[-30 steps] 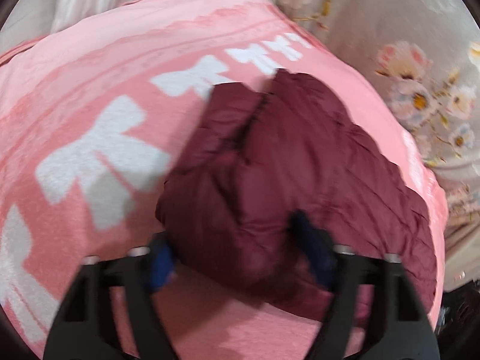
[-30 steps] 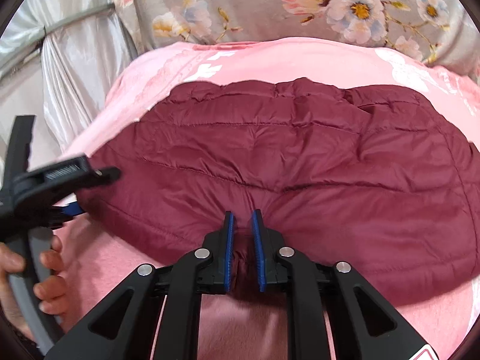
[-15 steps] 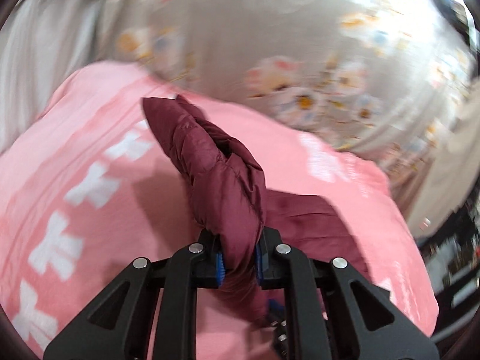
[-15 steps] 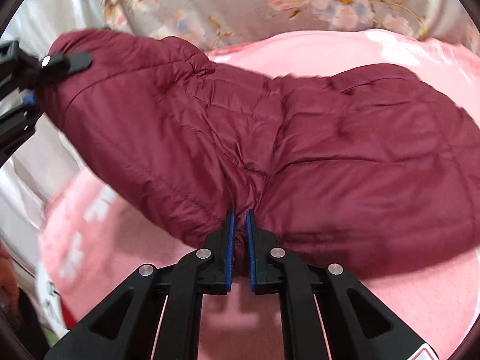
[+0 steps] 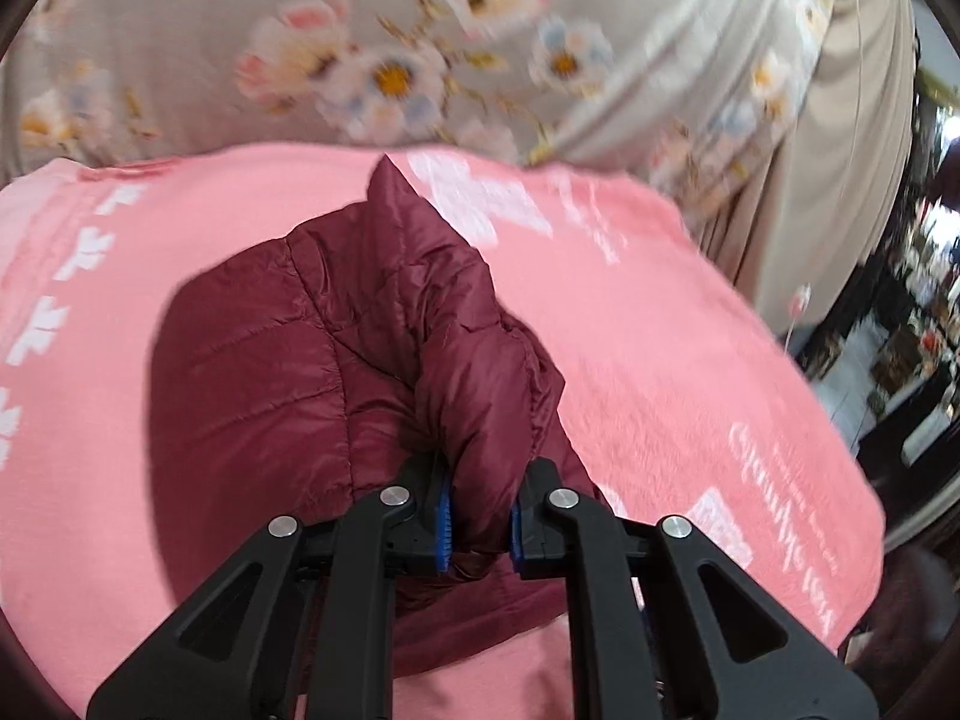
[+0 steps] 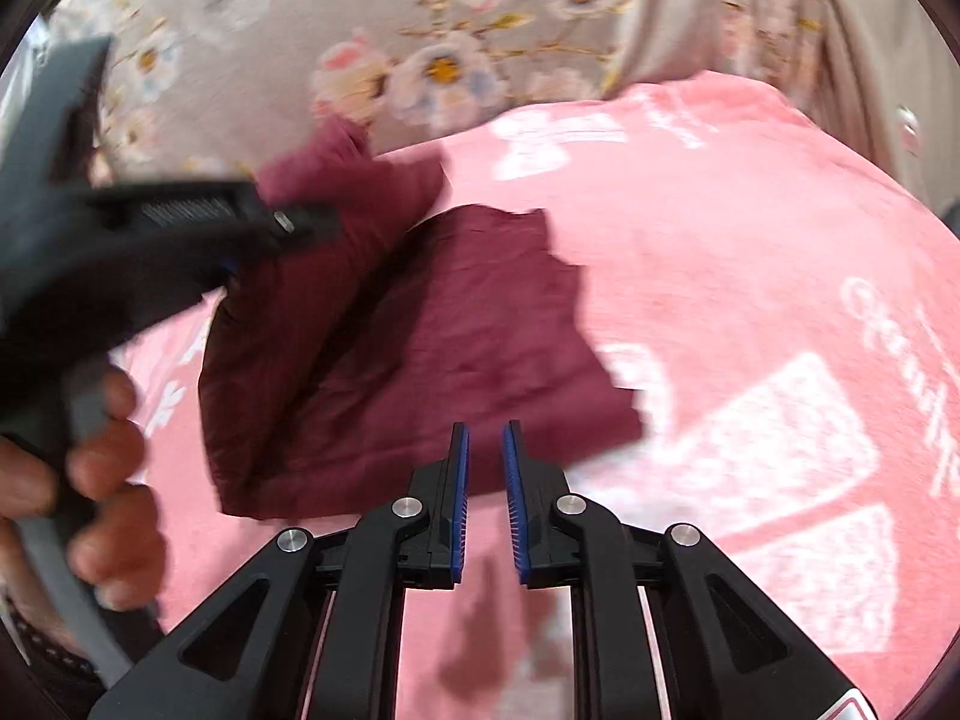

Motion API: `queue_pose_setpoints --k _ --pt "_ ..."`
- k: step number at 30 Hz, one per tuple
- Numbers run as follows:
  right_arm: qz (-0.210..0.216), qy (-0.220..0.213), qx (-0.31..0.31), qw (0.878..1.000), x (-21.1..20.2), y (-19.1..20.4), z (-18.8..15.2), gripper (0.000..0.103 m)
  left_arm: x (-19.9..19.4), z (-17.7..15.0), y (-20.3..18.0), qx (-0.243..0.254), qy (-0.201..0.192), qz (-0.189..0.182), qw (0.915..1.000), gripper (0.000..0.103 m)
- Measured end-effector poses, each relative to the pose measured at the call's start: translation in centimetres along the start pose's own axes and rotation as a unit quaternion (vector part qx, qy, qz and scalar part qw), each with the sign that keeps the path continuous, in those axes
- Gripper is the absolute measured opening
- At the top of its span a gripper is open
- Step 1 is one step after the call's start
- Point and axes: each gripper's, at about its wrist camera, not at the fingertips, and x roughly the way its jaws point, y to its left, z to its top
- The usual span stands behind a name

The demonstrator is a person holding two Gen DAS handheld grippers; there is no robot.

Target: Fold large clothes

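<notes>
The left gripper point(image 5: 478, 513) is pinched tight on a fat bunch of the dark red puffy jacket point(image 5: 336, 348). The blue pads point(image 5: 444, 516) press on the cloth from both sides, and the bunch bulges up out of the jaws. The rest of the jacket runs away from these fingers, toward the far edge of the pink blanket point(image 5: 690, 348), and ends in a point there.

The right gripper point(image 6: 485, 501) holds nothing. Its jaws are a narrow gap and are opening, and only pink blanket shows between the blue pads point(image 6: 459, 498). The jacket's near edge point(image 6: 420, 480) lies just past the tips of these fingers, a little to the left of them. So the right gripper looks to have let the cloth go.

In the right wrist view the left gripper point(image 6: 264, 228) comes in from the left, over the far left part of the jacket, with the person's hand point(image 6: 96, 462) on its handle. It is blurry there.

The jacket point(image 6: 420, 348) lies folded over in the middle of the blanket, nearer the left side. Its long way runs from the near edge toward the flowered cloth point(image 6: 444, 60) at the back.

The next move turns on the left gripper, since it alone has the cloth. I think it must lay its bunch down so the fold lies flat. The right gripper is close and could press or grab the near edge.
</notes>
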Motion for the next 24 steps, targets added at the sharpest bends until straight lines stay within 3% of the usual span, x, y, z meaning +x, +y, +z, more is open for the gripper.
queue_pose_setpoints --k 5,9,13,16,18,20,24 --pt "-0.01 0.012 0.024 1.0 0.4 -2.9 -0.3 0.014 6.1 -2.1 -2.6 0.038 0.05 0.03 0.9976 0.012" --pt "-0.006 0.019 0.037 0.999 0.5 -4.3 -0.3 0.014 6.9 -2.8 -3.3 0.046 0.051 0.035 0.997 0.017" --pt "-0.005 0.008 0.037 0.999 -0.2 -4.2 1.4 0.017 3.7 -1.6 -2.3 0.017 0.043 -0.036 0.9983 0.047" --pt "0.002 -0.027 0.022 0.999 -1.8 -3.2 4.3 0.045 -1.3 0.5 -0.5 -0.009 -0.021 -0.051 0.9984 0.066" --pt "0.017 -0.053 0.017 0.998 -2.5 -2.4 6.9 0.058 -4.3 2.2 1.5 -0.028 -0.07 -0.026 0.9968 0.076" --pt "0.036 -0.069 0.009 0.997 -2.4 -0.9 9.9 0.068 -6.3 4.1 4.5 -0.055 -0.099 0.032 0.9931 0.081" --pt "0.08 -0.05 0.029 0.995 1.9 1.5 16.4 0.069 -6.2 6.8 10.7 -0.105 -0.1 0.125 0.9815 0.081"
